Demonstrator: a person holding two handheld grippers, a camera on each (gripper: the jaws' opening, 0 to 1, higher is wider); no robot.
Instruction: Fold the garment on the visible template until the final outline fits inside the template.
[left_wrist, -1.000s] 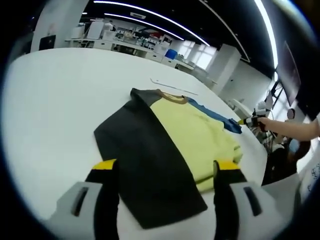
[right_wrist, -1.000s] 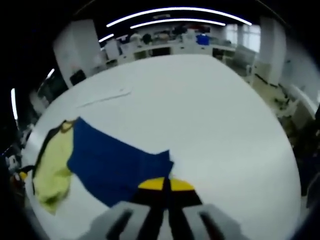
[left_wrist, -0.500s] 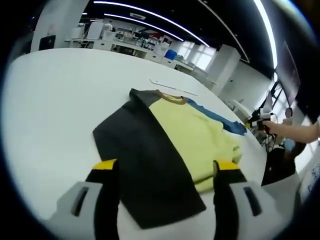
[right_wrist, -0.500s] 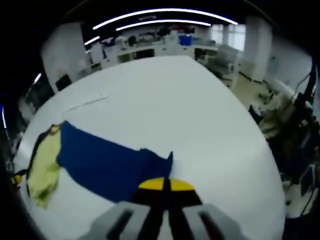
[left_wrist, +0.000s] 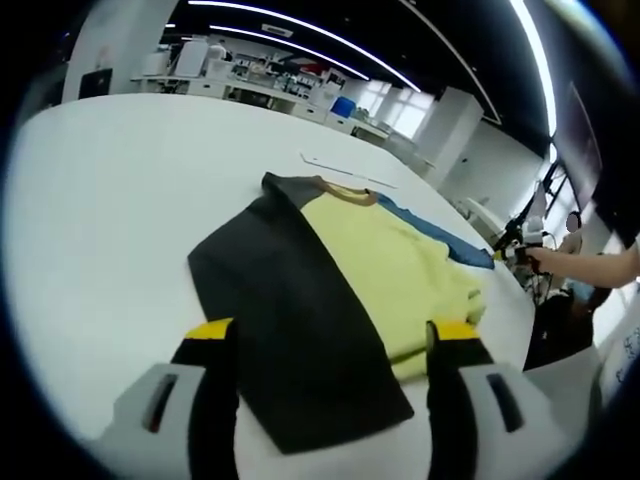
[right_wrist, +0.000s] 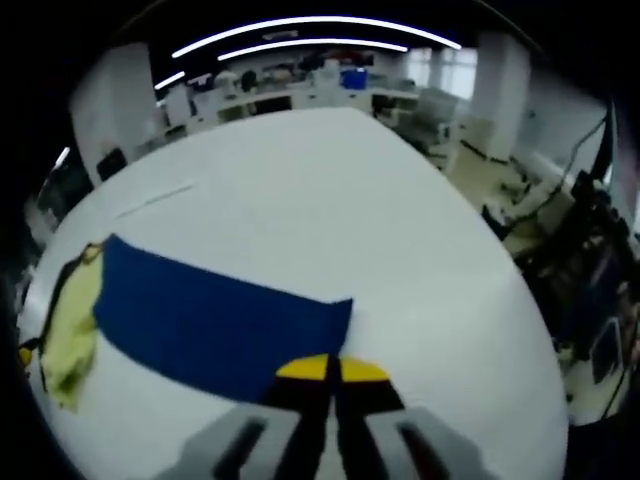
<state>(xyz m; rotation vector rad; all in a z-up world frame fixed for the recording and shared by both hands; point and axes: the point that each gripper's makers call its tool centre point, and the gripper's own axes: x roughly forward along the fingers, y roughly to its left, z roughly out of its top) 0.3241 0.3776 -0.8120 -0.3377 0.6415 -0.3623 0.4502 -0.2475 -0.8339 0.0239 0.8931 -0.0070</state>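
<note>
**Blue sleeve pinched and drawn out across the white table**

White tabletop (left_wrist: 100, 200) runs wide under both cameras, with an open-plan office of desks and ceiling light strips behind it.

Nearest in the left gripper view, the left gripper (left_wrist: 332, 345) hovers low over the near end of the garment (left_wrist: 330, 270), its two yellow-tipped jaws spread wide on either side of the cloth and gripping nothing. The dark sleeve (left_wrist: 290, 320) lies flat toward the camera, its near end partly hidden behind the jaws. Beyond it is the yellow body of the shirt, somewhat rumpled at the right edge, then the collar. Past the collar a thin pale strip (left_wrist: 345, 170) lies on the table; what it is cannot be made out. At far right, a person's hand (left_wrist: 560, 258) reaches in, its arm cut off by the edge of the view.

In the right gripper view, the right gripper (right_wrist: 331, 372) has its jaws pressed together on the near edge of the blue sleeve (right_wrist: 220, 320), which spreads taut and flat away to the left.
</note>
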